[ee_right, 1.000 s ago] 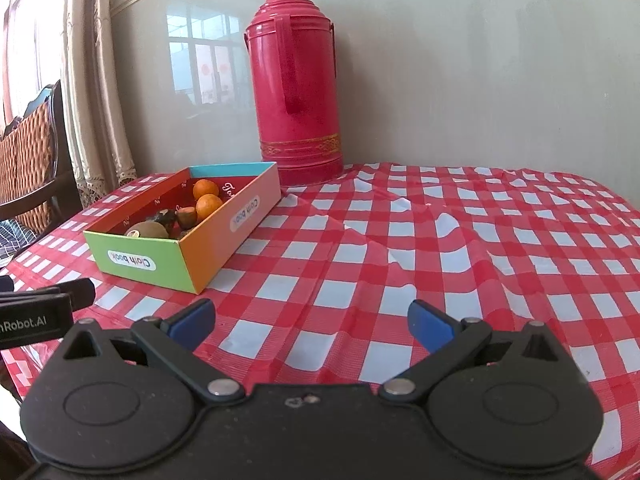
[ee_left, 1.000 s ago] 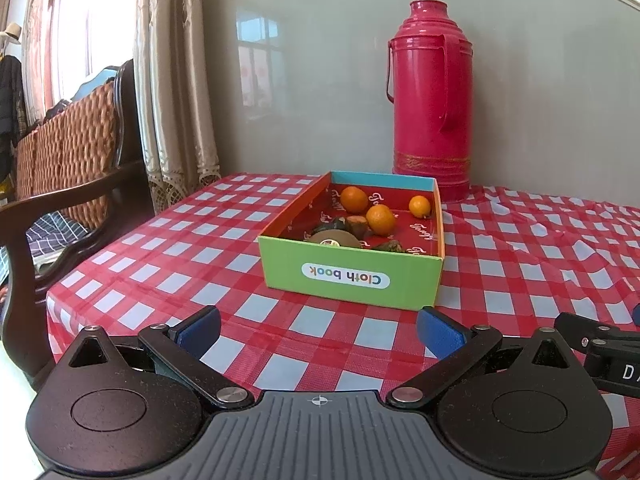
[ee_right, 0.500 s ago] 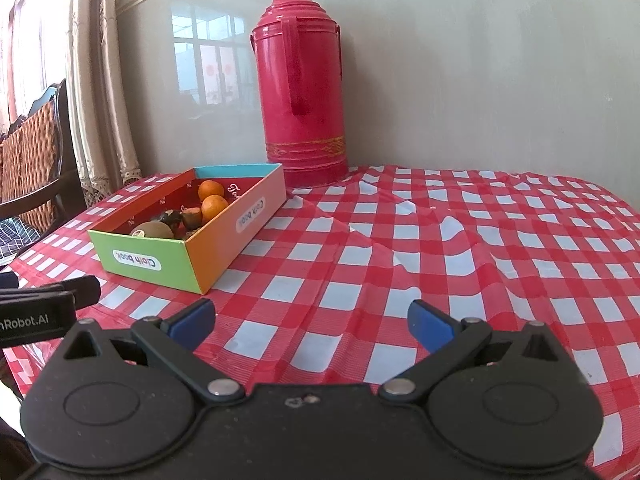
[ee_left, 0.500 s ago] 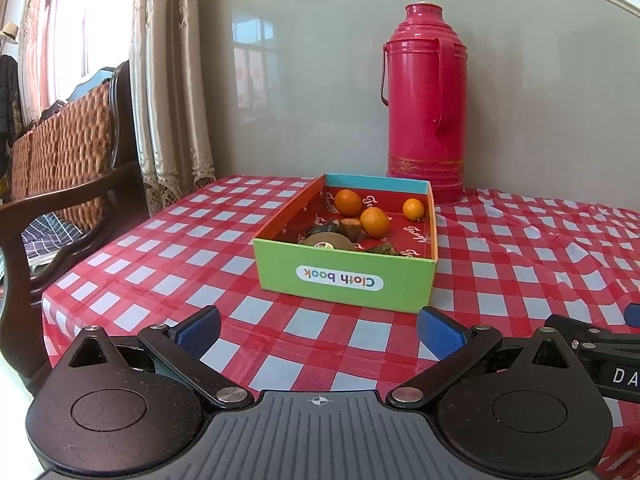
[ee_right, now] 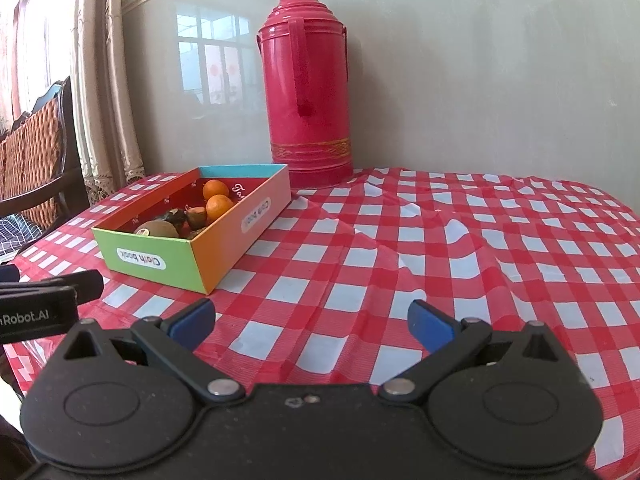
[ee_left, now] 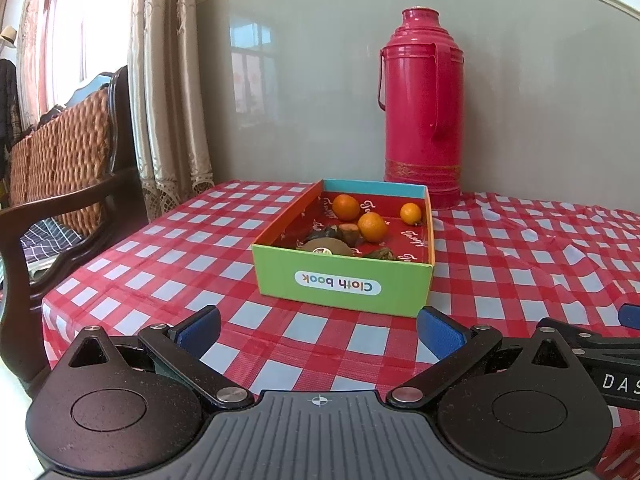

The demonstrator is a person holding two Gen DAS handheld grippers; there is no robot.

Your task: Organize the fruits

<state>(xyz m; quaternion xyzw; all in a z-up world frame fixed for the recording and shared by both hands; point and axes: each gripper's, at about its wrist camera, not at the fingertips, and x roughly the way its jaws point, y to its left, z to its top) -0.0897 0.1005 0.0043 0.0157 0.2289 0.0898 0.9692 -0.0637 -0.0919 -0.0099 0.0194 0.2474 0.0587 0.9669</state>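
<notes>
1. Left wrist view: the left hand-held gripper [ee_left: 318,330] hovers low over the surface [ee_left: 160,264] with its jaws spread wide and nothing between them, just short of the box [ee_left: 344,284]. The right hand-held gripper [ee_right: 310,322] is likewise wide open and empty, over bare cloth well to the right of the box.
2. The fruit all lies inside the box: three oranges [ee_left: 372,227], a kiwi [ee_left: 326,247] against the near wall, and some darker brown pieces [ee_left: 347,233] among them that I cannot identify.
3. Likely trouble: the box looks like light card, so a fingertip catching its near wall would probably push it across the cloth or tip it, not stop against it.
4. The oranges are round and smooth, so a grip off their middle could squirt one out and set it rolling. The kiwi sits tight to the wall, leaving little room for a finger on that side.
5. The fruit is crowded, so reaching for one piece may knock its neighbours.
6. The cloth is a glossy red-and-white check, creased into ridges on the right; a dragged fingertip could snag a ridge and tug the box or the flask [ee_left: 422,108] standing just behind it.
7. The flask is tall, narrow, hard and red, and a sideways swing past the box could topple it.
8. A chair [ee_left: 68,168] of dark wood with a woven back stands at the surface's left edge.
</notes>
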